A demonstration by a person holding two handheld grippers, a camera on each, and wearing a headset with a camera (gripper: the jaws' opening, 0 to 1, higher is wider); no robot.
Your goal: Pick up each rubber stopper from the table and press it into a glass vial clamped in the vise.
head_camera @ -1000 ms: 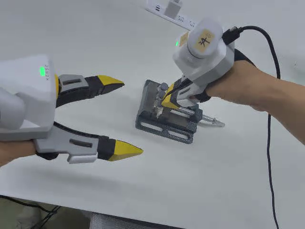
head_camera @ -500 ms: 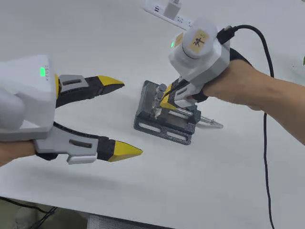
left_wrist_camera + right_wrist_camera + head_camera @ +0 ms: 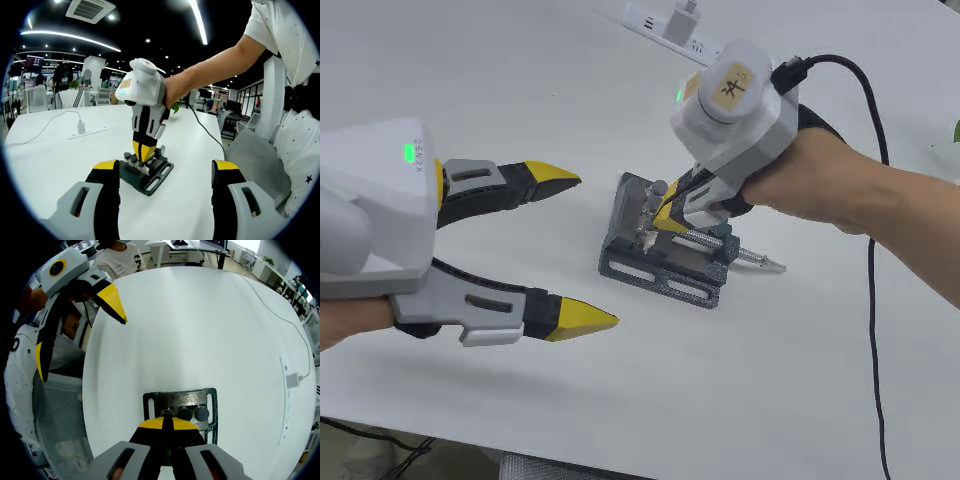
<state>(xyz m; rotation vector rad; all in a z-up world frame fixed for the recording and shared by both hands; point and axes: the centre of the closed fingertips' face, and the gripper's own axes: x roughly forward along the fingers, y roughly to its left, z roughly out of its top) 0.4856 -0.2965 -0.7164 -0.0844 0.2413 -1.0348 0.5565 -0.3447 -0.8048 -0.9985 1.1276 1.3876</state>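
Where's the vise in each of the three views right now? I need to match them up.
Head view: vise at centre, under the right gripper.
Left gripper view: vise at centre, slightly low, framed between this view's own jaws.
Right gripper view: vise at bottom centre, just beyond the shut jaws.
Shared landmark: white power strip on the table.

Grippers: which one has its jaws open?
The left gripper, jaws spread wide, held clear of the vise; the right gripper is shut, tips at the vise top.
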